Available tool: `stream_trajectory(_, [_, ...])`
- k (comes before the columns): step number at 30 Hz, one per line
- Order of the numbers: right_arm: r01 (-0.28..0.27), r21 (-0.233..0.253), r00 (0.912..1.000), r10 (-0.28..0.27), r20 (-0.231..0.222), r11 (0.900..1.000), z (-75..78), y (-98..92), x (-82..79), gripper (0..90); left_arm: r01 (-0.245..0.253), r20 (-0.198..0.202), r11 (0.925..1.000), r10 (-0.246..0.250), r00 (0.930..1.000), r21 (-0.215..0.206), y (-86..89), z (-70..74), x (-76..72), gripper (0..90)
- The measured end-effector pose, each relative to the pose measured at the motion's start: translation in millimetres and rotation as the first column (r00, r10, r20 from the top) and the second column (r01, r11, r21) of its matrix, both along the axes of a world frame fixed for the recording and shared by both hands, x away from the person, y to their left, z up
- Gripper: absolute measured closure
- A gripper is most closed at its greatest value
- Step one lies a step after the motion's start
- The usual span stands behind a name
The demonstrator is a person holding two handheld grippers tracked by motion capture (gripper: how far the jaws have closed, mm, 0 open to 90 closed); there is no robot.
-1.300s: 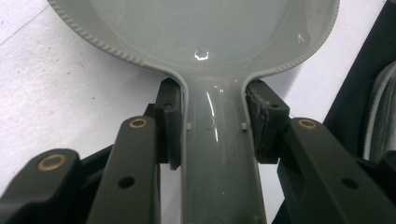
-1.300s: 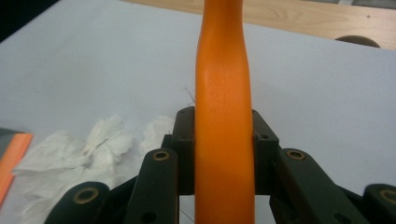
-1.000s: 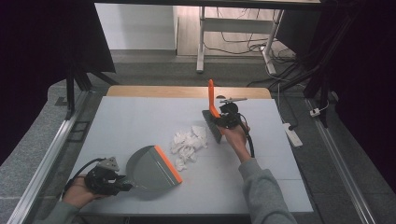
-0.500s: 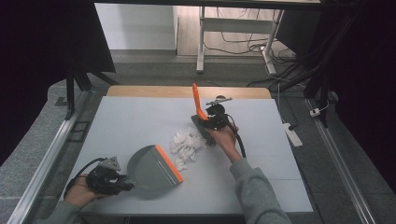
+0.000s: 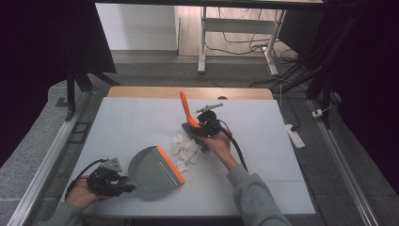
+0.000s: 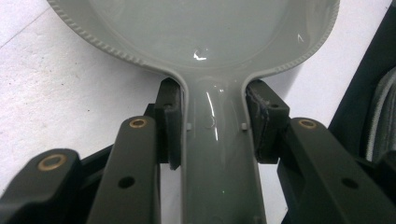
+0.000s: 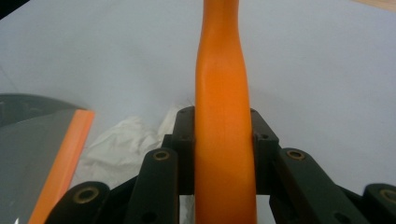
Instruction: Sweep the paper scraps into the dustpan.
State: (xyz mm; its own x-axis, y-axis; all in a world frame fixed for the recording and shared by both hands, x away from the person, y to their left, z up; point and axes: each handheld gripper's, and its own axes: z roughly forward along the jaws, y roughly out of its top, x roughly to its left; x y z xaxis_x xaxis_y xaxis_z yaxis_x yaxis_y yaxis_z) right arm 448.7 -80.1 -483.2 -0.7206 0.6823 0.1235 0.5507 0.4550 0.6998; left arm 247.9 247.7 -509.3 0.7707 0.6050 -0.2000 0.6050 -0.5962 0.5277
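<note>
Dustpan (image 5: 151,170), clenched at its handle by the left gripper (image 5: 123,184), lies with its orange lip facing the paper scraps (image 5: 186,149) so the brush (image 5: 187,111), pinched by the right gripper (image 5: 201,127), can sweep them in.

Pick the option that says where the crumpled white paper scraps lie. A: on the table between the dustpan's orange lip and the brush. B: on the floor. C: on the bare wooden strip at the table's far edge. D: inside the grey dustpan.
A: the crumpled white paper scraps lie on the table, between the orange lip of the grey dustpan and the orange-handled brush held by the right gripper.
</note>
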Motion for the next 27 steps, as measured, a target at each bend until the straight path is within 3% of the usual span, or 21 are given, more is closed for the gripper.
stream_trajectory(11, [-0.083,0.014,0.9966,0.082,0.007,0.996,-0.2,18.2,-23.4,70.1,-0.003,0.001,1.0,0.003,1.0,-0.002,-0.5,-0.8,0.4,61.2])
stream_trajectory(14, [-0.128,0.042,0.9916,0.129,-0.012,0.991,1.0,28.0,-35.1,70.1,-0.003,0.001,1.0,0.003,1.0,0.0,-0.6,-0.8,0.5,61.2])
stream_trajectory(18, [-0.175,0.036,0.9845,0.175,-0.004,0.984,0.9,37.9,-47.3,70.1,-0.002,0.0,1.0,0.002,1.0,-0.002,-0.5,-0.9,0.5,61.2])
stream_trajectory(21, [-0.199,0.062,0.9799,0.2,-0.004,0.978,4.1,40.6,-55.0,70.1,-0.005,0.001,1.0,0.005,1.0,-0.006,-0.5,-1.2,0.3,61.2])
stream_trajectory(24, [-0.206,0.086,0.9786,0.205,0.011,0.975,10.4,38.2,-59.1,70.1,-0.003,0.002,1.0,0.003,1.0,-0.003,-0.4,-1.1,0.4,61.1])
stream_trajectory(27, [-0.182,0.105,0.9832,0.18,0.027,0.978,17.1,30.5,-57.1,70.1,-0.004,0.003,1.0,0.004,1.0,-0.003,-0.4,-1.1,0.3,61.2])
